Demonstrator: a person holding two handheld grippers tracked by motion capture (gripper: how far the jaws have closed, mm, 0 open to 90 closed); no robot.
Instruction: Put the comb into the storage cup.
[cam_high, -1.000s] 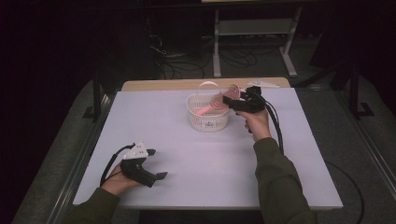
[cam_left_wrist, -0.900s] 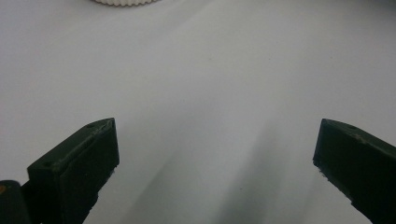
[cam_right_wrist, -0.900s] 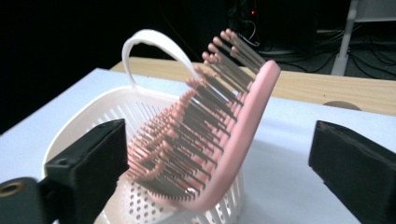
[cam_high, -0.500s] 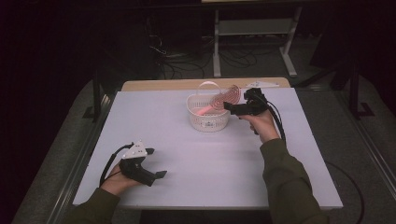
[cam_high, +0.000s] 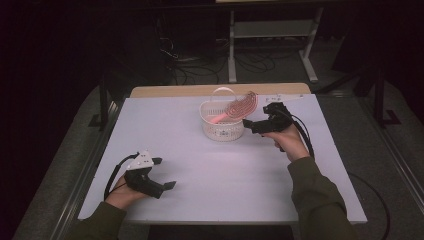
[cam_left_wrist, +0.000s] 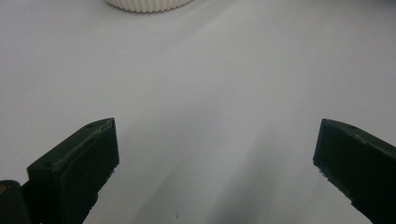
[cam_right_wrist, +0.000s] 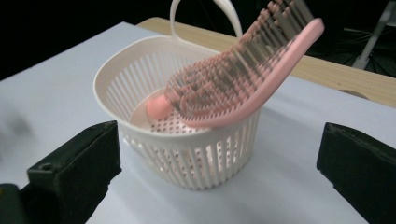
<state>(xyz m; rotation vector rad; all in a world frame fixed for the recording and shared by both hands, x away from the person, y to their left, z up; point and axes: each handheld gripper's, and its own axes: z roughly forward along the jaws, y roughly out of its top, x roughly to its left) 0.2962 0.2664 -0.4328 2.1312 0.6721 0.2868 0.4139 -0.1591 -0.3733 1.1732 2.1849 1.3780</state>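
Note:
A white slotted basket (cam_high: 221, 125) with a handle stands at the table's far middle. A pink hairbrush (cam_high: 239, 107) leans in it, handle down on the basket floor (cam_right_wrist: 159, 108) and bristle head (cam_right_wrist: 243, 77) resting over the right rim. My right gripper (cam_high: 256, 120) hovers just right of the basket, pointing at it. Its jaws have just been opening and now stand open (cam_right_wrist: 219, 140) with nothing between them. My left gripper (cam_high: 163, 173) rests open at the near left of the table, with bare table between its jaws (cam_left_wrist: 217, 140).
The white table top (cam_high: 225, 180) lies on a wooden board (cam_high: 190, 91) whose far edge shows behind the basket. The basket's base (cam_left_wrist: 149, 4) appears far ahead in the left gripper view. A metal stand (cam_high: 270, 35) and cables lie on the dark floor beyond.
My right gripper has let go of the pink hairbrush, which now leans in the basket, and has drawn back to the right. The left gripper has stayed put.

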